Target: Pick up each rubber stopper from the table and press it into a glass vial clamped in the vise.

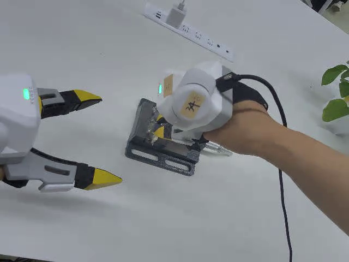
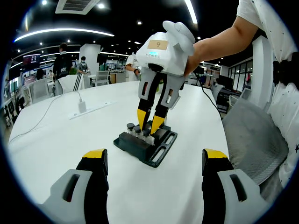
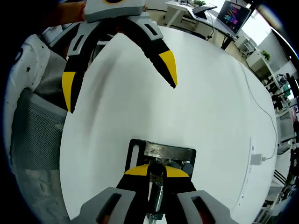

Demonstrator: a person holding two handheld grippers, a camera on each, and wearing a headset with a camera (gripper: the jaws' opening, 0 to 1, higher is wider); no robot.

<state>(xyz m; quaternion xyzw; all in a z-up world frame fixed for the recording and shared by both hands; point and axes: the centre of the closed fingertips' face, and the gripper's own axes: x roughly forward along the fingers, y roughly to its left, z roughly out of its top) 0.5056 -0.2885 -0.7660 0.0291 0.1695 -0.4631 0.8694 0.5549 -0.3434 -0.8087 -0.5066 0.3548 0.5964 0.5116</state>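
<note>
**Head view.** The right gripper point(image 1: 158, 124) stands at frame centre, tips down over the vise point(image 1: 163, 158). Its white body covers the row of glass vials, so contact cannot be read here. The left gripper point(image 1: 98, 137) hangs at the left edge with its jaws spread wide, holding nothing and well apart from the vise.
Hazard: nothing steadies the vise. Hard downward force could slide it across the table point(image 1: 82, 229).

**Left gripper view.** The right gripper point(image 2: 149, 120) enters from top centre. Its yellow tips are drawn close together at the glass vials point(image 2: 138, 129) along the vise's left edge. Several vials already carry dark caps. The picture is too small to show whether the tips touch glass.
Hazard: the vials stand close together. A sideways drift could strike a capped neighbour and dislodge it.

**Right gripper view.** At bottom centre the jaws grip a dark round item, judged to be the rubber stopper point(image 3: 156, 166), directly over the vise point(image 3: 170, 151). The vial mouth below it is hidden by the tips and the stopper, so alignment cannot be confirmed. The vise screw point(image 3: 156, 198) runs off the bottom of the frame. The left gripper point(image 3: 122, 98) gapes at the top of the frame.
Hazard: an off-centre press would tilt the stopper, which then seats crooked or springs out. Excess force could crack the glass.
</note>
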